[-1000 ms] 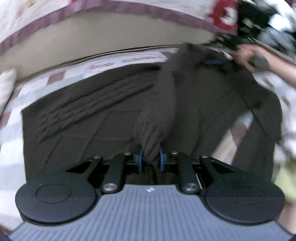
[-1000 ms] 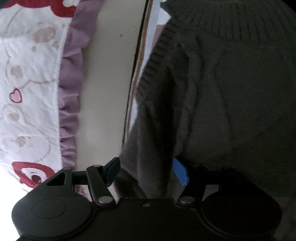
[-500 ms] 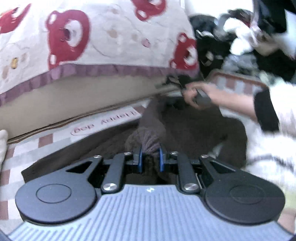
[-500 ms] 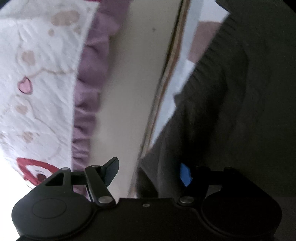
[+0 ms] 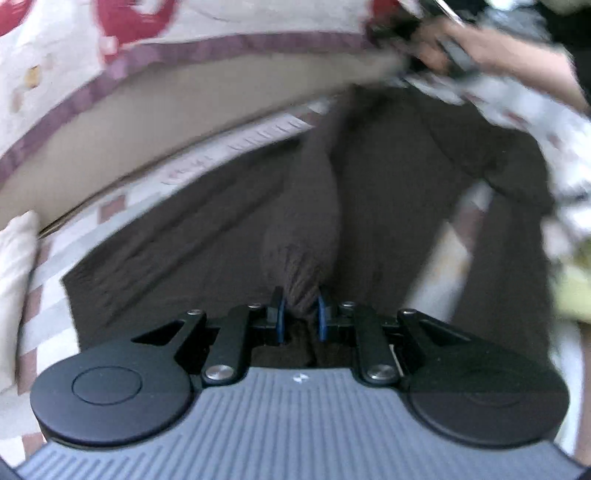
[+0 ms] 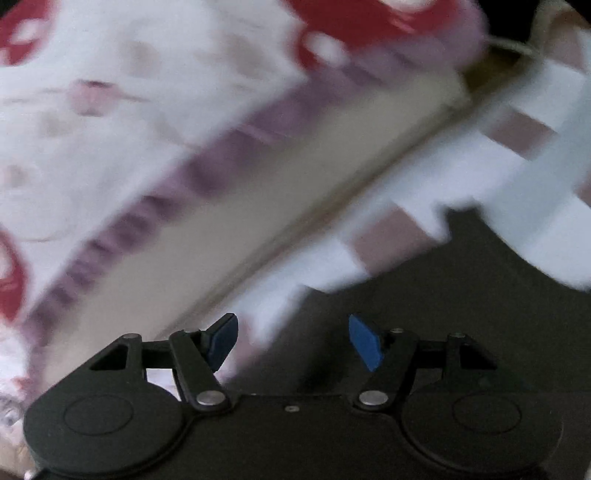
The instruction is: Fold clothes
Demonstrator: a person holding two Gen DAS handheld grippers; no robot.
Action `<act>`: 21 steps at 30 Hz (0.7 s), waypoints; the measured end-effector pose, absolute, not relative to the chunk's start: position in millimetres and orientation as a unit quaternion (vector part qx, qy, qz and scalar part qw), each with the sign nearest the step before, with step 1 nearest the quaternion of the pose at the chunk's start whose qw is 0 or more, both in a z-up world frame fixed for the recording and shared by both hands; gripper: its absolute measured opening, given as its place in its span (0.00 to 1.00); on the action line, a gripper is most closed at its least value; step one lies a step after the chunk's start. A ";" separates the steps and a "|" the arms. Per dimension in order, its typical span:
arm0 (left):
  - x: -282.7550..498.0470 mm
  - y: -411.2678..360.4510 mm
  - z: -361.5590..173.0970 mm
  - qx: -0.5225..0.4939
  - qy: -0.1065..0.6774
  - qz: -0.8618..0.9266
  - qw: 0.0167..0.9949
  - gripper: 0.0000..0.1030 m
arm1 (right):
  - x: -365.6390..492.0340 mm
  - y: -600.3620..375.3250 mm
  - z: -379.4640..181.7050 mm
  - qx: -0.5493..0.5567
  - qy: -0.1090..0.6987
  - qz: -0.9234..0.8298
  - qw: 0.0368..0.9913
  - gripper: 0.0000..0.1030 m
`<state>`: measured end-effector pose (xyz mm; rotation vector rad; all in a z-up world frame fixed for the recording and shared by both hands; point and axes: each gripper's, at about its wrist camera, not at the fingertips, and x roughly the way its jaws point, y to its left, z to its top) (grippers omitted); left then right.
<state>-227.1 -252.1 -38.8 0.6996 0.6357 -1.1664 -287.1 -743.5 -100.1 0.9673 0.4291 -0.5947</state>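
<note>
**Left wrist view: sleeve pinched, free gripper hovering**

Left wrist view, nearest first: the left gripper [image 5: 300, 314] is clamping a bunched sleeve [image 5: 301, 236] of the dark brown sweater [image 5: 388, 206], knit filling the narrow gap between its blue pads. Beyond it the sweater's body is lying spread on the checked mat [image 5: 122, 201], one corner lifted and creased. Farther off, the person's right hand [image 5: 443, 51] is carrying the other tool near the bear-print bedcover [image 5: 184, 33].

In the right wrist view the right gripper [image 6: 293, 341] is standing open with nothing between its pads, dark knit below it.

Risks, as I judge them: the bunched cuff is giving an uneven hold, so a quick pull could be dragging the whole sweater across the mat or letting the sleeve slip free, leaving a crooked fold.

Both views are smearing with motion. The sweater's hem, collar and far sleeve are being cut off or blurred, and the right tool's jaws are unreadable from the left view.
</note>
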 end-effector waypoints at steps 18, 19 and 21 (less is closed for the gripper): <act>-203.2 -265.3 -50.7 0.347 0.367 -0.433 0.746 0.15 | -196.5 -672.4 -120.2 0.170 0.322 -0.284 0.887 0.02; -199.2 -267.2 -45.0 0.353 0.355 -0.418 0.758 0.15 | -205.7 -677.1 -110.8 0.182 0.301 -0.292 0.889 0.00; -186.9 -263.8 -26.1 0.318 0.341 -0.412 0.783 0.15 | -228.9 -683.9 -87.3 0.200 0.257 -0.312 0.893 0.00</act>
